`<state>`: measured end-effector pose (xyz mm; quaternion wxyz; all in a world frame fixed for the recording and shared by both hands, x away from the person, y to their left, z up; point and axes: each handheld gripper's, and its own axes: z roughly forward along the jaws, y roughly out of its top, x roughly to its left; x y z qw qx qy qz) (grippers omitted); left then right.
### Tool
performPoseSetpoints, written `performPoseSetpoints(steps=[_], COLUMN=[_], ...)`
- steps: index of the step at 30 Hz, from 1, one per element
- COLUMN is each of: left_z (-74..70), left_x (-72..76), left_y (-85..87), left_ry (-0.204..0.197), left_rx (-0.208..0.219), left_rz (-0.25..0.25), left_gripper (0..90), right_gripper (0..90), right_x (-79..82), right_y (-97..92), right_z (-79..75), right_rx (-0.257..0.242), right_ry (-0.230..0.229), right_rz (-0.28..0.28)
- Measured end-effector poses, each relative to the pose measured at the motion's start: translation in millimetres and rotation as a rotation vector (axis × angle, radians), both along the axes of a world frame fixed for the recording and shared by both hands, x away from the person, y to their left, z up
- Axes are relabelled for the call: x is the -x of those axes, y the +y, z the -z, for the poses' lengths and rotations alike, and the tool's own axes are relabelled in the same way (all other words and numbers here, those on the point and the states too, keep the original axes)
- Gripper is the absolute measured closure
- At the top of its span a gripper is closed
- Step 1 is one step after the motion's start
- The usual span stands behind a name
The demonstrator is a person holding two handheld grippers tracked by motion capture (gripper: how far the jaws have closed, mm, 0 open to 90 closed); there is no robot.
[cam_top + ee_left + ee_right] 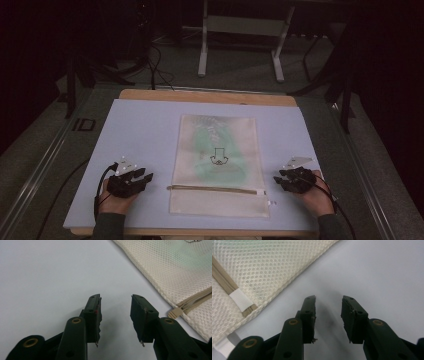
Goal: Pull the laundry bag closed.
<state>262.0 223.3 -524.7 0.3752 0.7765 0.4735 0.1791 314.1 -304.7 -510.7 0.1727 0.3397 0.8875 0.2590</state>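
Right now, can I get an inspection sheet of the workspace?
Surface: pale blue mat on a wooden board.
Job's things: cream mesh bag flat at centre, green item inside, zipper across its near end.
Clutter: nothing seen.
Grippers: left claw open, on the mat left of the bag; right claw open, right of it; neither touches the bag.
Cables: black cable trails from the left claw.
Surroundings: dark room, white stand legs beyond the table.
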Motion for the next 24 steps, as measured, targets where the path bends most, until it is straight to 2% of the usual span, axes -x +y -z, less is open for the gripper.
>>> performPoseSetpoints(steps=[14, 24], left_z=[0.3, 1.3], left_x=[-0.9, -1.1], left_y=[-4.4, -4.4], left_ry=[0.001, 0.003], left_rx=[-0.010, 0.006], left_rz=[0.025, 0.025], left_gripper=[59.4, 59.2], right_gripper=[63.2, 62.5], right_x=[3.6, 6.8], right_y=[8.9, 17.6], right_z=[-4.3, -8.3], right_rx=[0.015, 0.058], right_ry=[0.001, -0.002], right_rz=[-0.042, -0.075])
